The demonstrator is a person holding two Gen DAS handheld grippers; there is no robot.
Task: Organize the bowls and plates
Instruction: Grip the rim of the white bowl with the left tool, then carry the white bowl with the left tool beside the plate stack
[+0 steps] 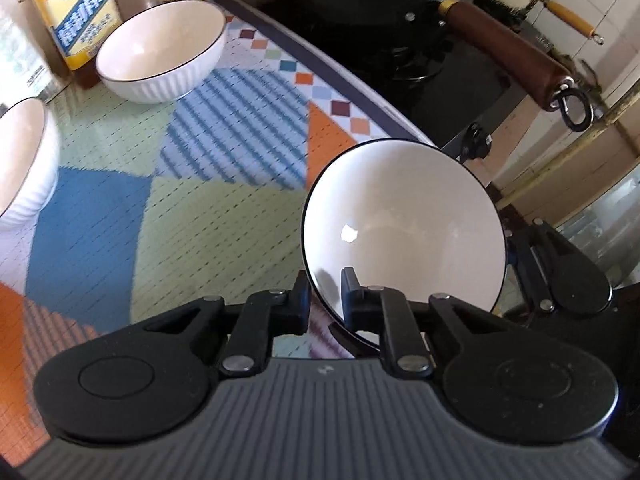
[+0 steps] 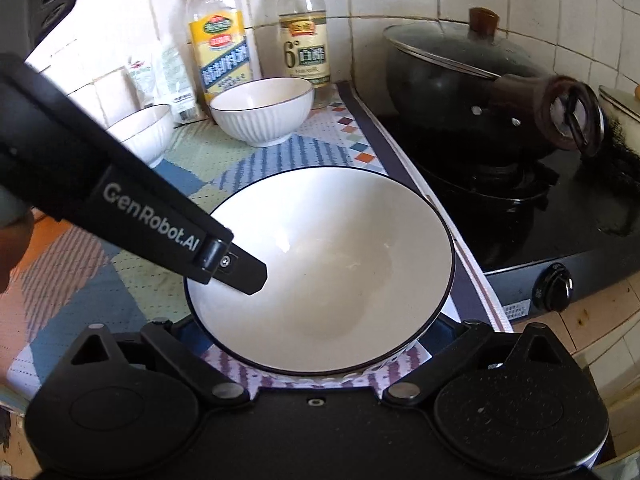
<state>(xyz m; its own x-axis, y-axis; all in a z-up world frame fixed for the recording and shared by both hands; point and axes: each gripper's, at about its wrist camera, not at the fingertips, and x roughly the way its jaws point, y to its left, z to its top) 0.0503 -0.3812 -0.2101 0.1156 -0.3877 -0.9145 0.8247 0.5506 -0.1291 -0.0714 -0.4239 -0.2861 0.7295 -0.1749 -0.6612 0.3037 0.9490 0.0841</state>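
A white bowl with a dark rim [image 1: 404, 224] is pinched at its near rim by my left gripper [image 1: 325, 300], one finger inside, one outside. In the right wrist view the same bowl [image 2: 332, 264] sits just over the patterned mat [image 2: 100, 276], with the left gripper's finger [image 2: 244, 274] reaching over its left rim. My right gripper [image 2: 312, 328] is open wide with the bowl between its spread fingers. Two ribbed white bowls stand upright at the back: one [image 1: 160, 52] [image 2: 262, 110] by the bottles, another [image 1: 24, 160] [image 2: 140, 132] at the left.
Two bottles [image 2: 218, 40] [image 2: 304, 36] stand against the tiled wall. A black stove [image 2: 520, 216] with a lidded wok [image 2: 460, 84] and its brown handle [image 1: 508, 52] lies right of the mat. A knob [image 2: 554, 286] faces the front.
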